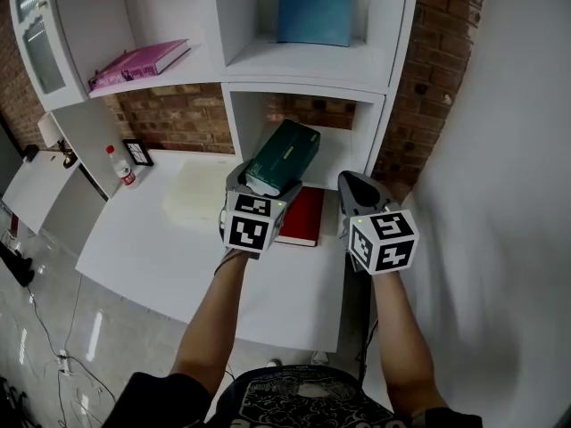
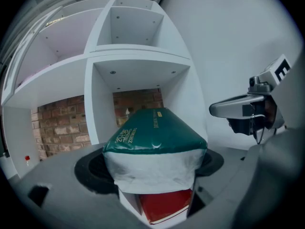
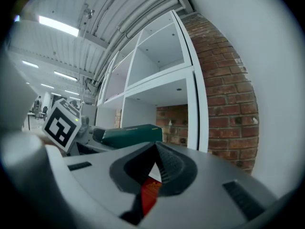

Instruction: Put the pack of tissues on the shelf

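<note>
My left gripper (image 1: 268, 181) is shut on a green and white pack of tissues (image 1: 283, 156), held above the white desk in front of the low open shelf compartment (image 1: 314, 119). In the left gripper view the pack (image 2: 155, 147) fills the space between the jaws (image 2: 150, 168), and the compartment (image 2: 138, 82) is straight ahead. A red book (image 1: 301, 216) lies on the desk under the pack. My right gripper (image 1: 357, 188) is to the right of the pack, its jaws together and nothing in them (image 3: 155, 168); the pack (image 3: 131, 133) shows at its left.
A white shelf unit holds a pink book (image 1: 138, 62) at upper left and a blue box (image 1: 314, 5) at top. A small bottle (image 1: 119, 166) and a framed picture (image 1: 138, 153) stand at the desk's back left. Brick wall (image 1: 428, 69) and a white wall are at right.
</note>
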Available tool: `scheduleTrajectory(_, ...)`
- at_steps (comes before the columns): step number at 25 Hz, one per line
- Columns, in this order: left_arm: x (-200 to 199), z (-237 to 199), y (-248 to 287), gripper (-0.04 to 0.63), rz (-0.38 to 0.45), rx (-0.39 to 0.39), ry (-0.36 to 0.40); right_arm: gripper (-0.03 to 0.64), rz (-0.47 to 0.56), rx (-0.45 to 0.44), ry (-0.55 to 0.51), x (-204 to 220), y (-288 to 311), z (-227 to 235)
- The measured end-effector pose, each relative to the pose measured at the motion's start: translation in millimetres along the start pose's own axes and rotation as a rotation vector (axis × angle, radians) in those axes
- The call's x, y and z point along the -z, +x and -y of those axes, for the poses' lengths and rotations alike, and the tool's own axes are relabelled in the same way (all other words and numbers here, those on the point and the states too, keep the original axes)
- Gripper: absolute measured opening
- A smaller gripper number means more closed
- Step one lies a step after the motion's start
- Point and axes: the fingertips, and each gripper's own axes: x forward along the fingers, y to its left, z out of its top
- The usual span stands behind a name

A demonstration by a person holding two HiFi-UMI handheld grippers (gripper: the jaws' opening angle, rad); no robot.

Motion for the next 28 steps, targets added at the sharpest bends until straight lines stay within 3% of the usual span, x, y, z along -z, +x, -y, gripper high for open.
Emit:
scheduleTrajectory(8,-7.1,-6.2,42.4,0.456,-0.054,0.021,-0.072,0.003,-0.001,-0.004,-0.015,-2.5,-4.3,9.3)
scheduleTrajectory(19,-12.7,-6.8,95.3,0.457,-0.153,0.04,-0.036,0.003,0.0,-0.002,-0.01,1.1,-2.8,19.3)
scheduleTrajectory(28,1.3,-2.1,106.9,0.469,-0.206,0.051,-0.053,0.003,-0.011,0.007,-0.001,4.8,-1.0,24.3)
